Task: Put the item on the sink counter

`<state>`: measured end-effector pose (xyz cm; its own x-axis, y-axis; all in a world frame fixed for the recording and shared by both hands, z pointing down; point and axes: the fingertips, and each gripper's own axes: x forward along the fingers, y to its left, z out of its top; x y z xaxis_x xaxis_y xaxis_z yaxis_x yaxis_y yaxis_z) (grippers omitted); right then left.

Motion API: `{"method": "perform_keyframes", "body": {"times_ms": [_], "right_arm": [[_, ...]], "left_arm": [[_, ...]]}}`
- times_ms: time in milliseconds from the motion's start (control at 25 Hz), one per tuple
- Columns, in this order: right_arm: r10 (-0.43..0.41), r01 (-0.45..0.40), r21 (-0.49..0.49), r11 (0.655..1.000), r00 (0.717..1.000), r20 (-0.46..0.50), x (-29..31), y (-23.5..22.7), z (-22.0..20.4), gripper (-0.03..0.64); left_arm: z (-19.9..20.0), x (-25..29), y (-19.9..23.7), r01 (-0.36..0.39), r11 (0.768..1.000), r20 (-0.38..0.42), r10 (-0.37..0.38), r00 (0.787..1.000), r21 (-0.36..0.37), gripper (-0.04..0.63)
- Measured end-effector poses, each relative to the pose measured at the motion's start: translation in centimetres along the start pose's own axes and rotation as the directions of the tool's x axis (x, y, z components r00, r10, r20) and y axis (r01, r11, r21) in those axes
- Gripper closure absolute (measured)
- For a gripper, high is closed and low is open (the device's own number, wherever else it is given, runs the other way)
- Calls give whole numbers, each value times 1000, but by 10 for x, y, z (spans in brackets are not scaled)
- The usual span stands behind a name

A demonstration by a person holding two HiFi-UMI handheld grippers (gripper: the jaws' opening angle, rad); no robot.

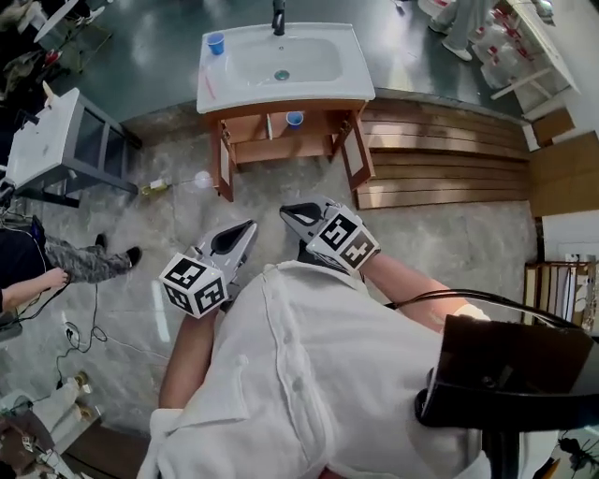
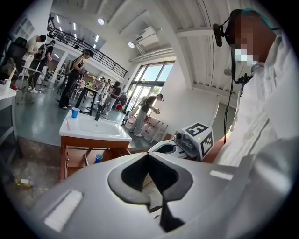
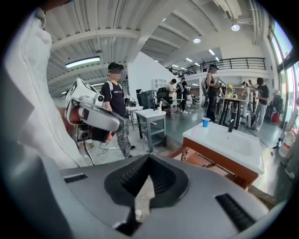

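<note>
The white sink counter [image 1: 351,86] stands on a wooden cabinet ahead of me, with a black faucet [image 1: 278,17] at its back. A blue cup [image 1: 216,43] stands on its left rear corner, and a thin pink stick [image 1: 208,86] lies near its left edge. A second blue cup [image 1: 295,118] sits on the open shelf under the basin. My left gripper [image 1: 245,227] and right gripper [image 1: 288,211] hover side by side at waist height, well short of the counter. Both are shut with nothing between the jaws, as the left gripper [image 2: 147,155] and right gripper [image 3: 149,157] views show.
A small bottle [image 1: 154,187] and a clear round object [image 1: 203,178] lie on the floor left of the cabinet. A grey side table [image 1: 56,140] stands at the left, wooden planks [image 1: 440,159] at the right. A seated person's legs [image 1: 89,262] and cables are at the left.
</note>
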<state>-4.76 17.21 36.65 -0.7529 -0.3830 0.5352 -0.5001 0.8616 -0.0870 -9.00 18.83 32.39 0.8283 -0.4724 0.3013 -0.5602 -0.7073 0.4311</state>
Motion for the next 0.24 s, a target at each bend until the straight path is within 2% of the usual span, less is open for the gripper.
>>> {"method": "perform_keyframes", "body": {"times_ms": [240], "right_arm": [[-13, 13, 22, 1000, 1000, -11, 3, 14, -11, 614]], "left_arm": [[-15, -11, 0, 2, 1000, -7, -2, 1000, -14, 589]]}}
